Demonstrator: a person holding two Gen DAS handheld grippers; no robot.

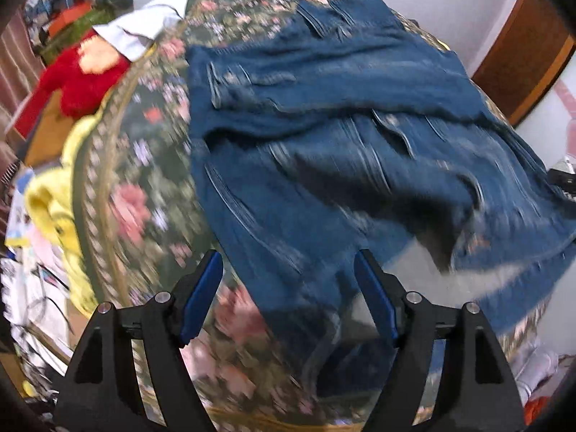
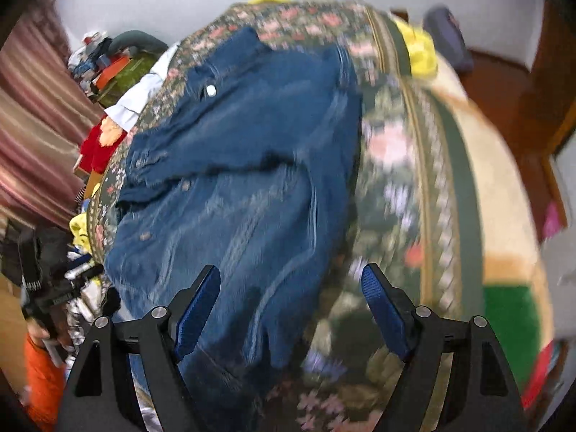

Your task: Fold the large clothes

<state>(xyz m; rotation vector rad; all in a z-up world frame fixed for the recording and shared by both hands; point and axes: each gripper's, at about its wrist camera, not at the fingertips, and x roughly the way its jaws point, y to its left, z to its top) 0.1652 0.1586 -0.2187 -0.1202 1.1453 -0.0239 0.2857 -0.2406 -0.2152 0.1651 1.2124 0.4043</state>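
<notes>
From the left wrist view, the left gripper (image 1: 288,270) points steeply down over a bed, its two blue-padded fingers (image 1: 201,295) spread wide with nothing between them. Below and ahead lies the denim garment (image 1: 324,126) (a jacket, by the look of its seams and button), spread in folds across the floral bedspread (image 1: 144,180); its near edge runs down between the fingers without touching them. The picture is blurred. Along the bed's left edge sit a yellow garment (image 1: 54,198), a red garment (image 1: 72,86) and a white shirt (image 1: 144,28).

From the right wrist view, the right gripper (image 2: 291,284) also tilts steeply down, its fingers (image 2: 385,306) standing wide apart and empty. The denim garment (image 2: 234,162) lies on the left half of the floral bedspread (image 2: 396,162), a white button (image 2: 211,90) showing near its far end, and its near hem reaches under the left finger. At the far left, low in the frame, the other gripper's black body (image 2: 39,280) is seen above an orange sleeve (image 2: 39,378). A striped curtain (image 2: 32,126) hangs behind.
</notes>
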